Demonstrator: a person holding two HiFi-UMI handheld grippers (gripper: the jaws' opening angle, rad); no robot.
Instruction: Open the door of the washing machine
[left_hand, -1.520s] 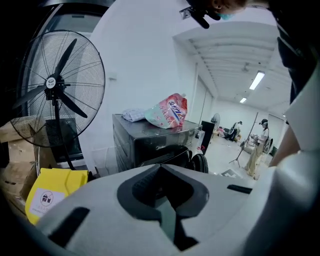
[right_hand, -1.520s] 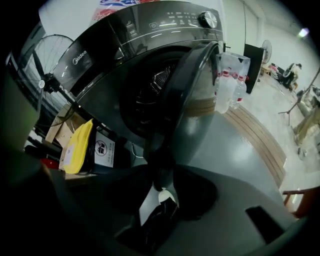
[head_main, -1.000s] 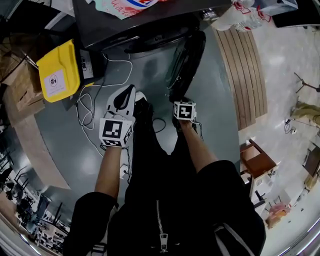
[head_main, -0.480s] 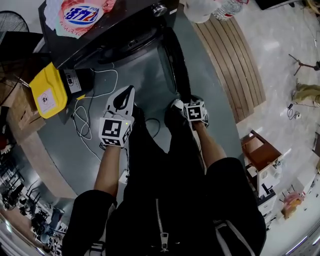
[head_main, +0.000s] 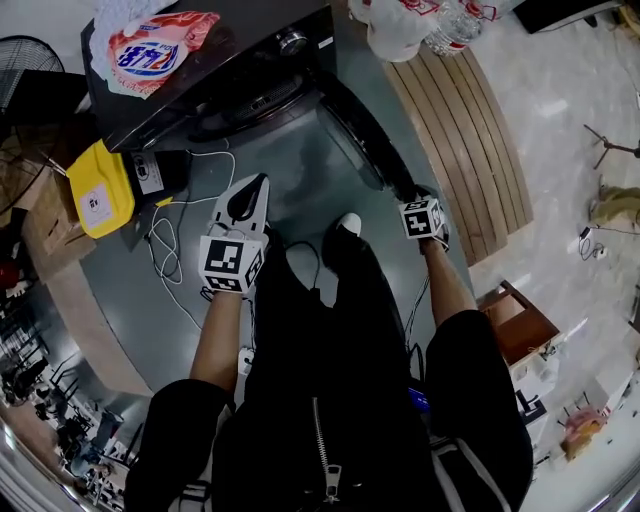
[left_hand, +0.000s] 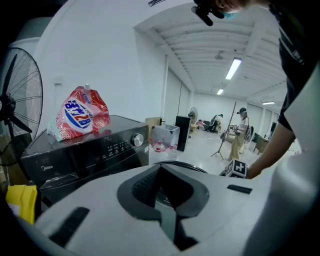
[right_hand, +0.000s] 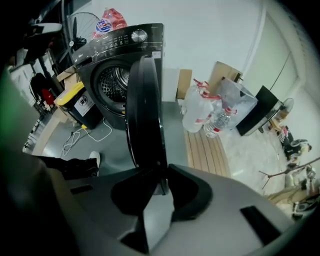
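At the far edge of the grey floor (head_main: 300, 180), the washer (head_main: 230, 75) stood with its door (head_main: 365, 140) swung well out, seemingly because the right hand-held gripper (head_main: 416, 195) was drawing it open by the rim. Its jaws had just been closing and were clamped narrowly on the door's edge. The left hand-held gripper (head_main: 260, 185) hung over the middle of the floor, jaws together, empty.

Door (right_hand: 144, 110) bottom seems hidden behind right hand-held gripper (right_hand: 162, 170).
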